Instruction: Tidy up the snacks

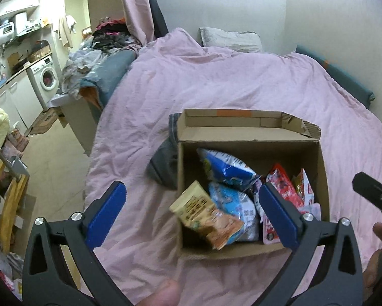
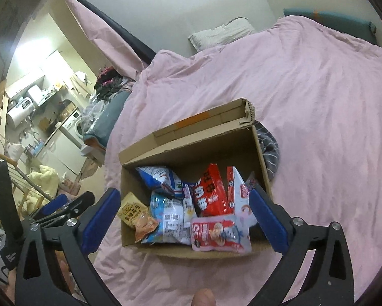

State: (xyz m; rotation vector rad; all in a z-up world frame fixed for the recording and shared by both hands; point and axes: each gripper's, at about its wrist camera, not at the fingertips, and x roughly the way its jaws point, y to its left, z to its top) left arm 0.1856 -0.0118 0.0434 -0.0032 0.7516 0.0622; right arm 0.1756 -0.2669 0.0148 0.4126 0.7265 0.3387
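Snacks all in cardboard box on bed: yellow pack, blue bags, red bag, pink pack. No loose snacks visible on bed. My left tool wide, empty; right tool wide, empty, above box. Looks near done.

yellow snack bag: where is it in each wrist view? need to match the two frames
Left wrist: yellow bag sits low centre, leaning over the near-left corner of the box, between the open left gripper fingers.
Right wrist: yellow bag is left of centre, at the box's left wall, just inside the right gripper's left finger.
Shared landmark: the orange tape on the box's far flap.
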